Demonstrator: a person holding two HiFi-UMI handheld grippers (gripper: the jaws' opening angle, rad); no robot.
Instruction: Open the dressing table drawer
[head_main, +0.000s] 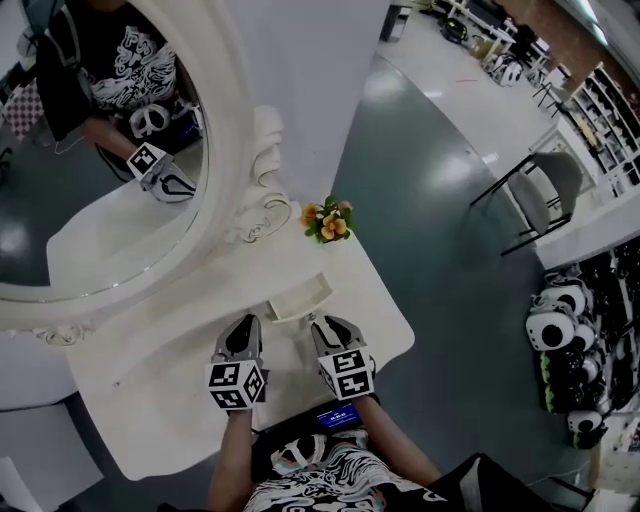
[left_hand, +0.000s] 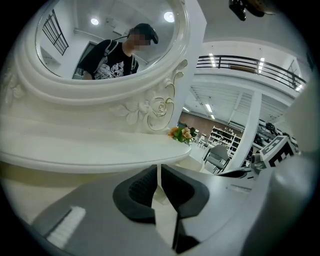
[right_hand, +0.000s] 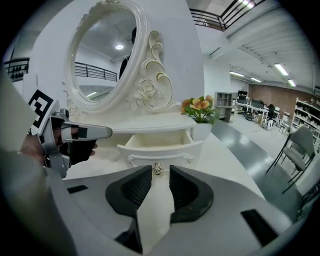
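1. While it stands pulled out of the dressing table (head_main: 150, 380), the drawer (right_hand: 159, 141) fills mid-frame in the right gripper view. Its knob (right_hand: 157, 169) lies just beyond the right gripper (right_hand: 160, 176), whose jaws are parted and touch nothing.
2. Just left of it in the head view, the left gripper (left_hand: 159, 172) has its jaws nearly together and empty.
3. Flowers (head_main: 328, 220) stand above the drawer, beside the mirror (head_main: 100, 200).
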